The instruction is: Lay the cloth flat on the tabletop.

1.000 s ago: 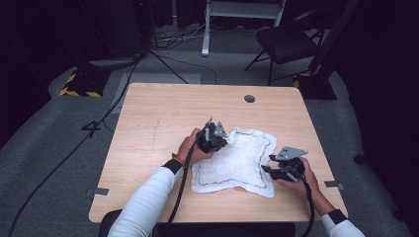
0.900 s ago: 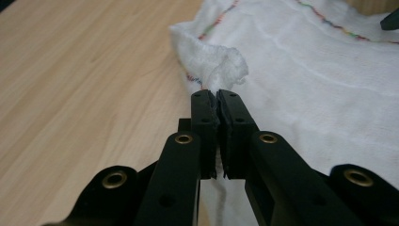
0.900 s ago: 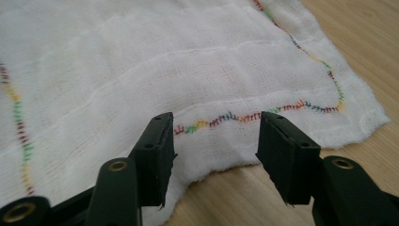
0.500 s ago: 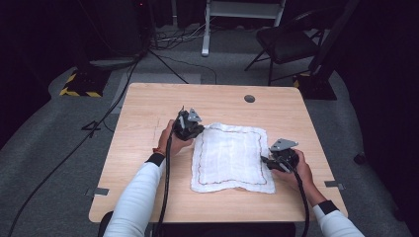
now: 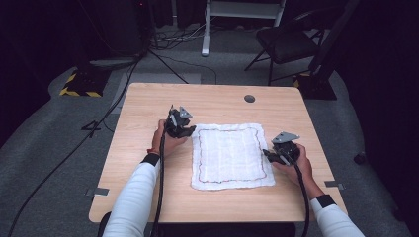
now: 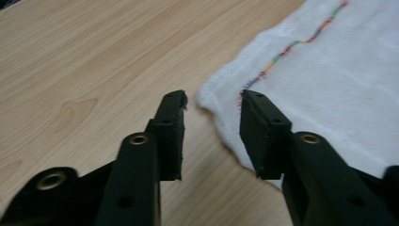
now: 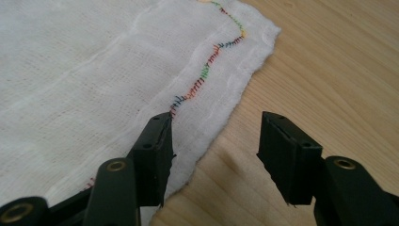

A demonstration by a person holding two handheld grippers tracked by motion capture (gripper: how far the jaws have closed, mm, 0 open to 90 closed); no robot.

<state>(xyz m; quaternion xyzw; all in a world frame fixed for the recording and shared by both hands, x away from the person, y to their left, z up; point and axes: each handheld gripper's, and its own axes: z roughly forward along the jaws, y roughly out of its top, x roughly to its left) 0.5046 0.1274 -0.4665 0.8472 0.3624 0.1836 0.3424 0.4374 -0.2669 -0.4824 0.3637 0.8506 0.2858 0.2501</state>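
**Cloth flat, both tongs empty**

High view: the white gauze cloth with coloured stitched border [image 5: 231, 155] lies spread on the pale wooden worktop [image 5: 148, 197], between the left tongs [image 5: 185, 129] and right tongs [image 5: 269, 155].

Left gripper view: jaws parted, empty, straddling the corner; closing carelessly could rumple it.

Right gripper view: jaws wide, empty, one over the hem, which the high view cannot resolve.

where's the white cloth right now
In the high view, the white square gauze cloth with coloured stitching lies flat on the light wooden table, right of centre, between the left tongs at its far-left corner and the right tongs at its right edge.
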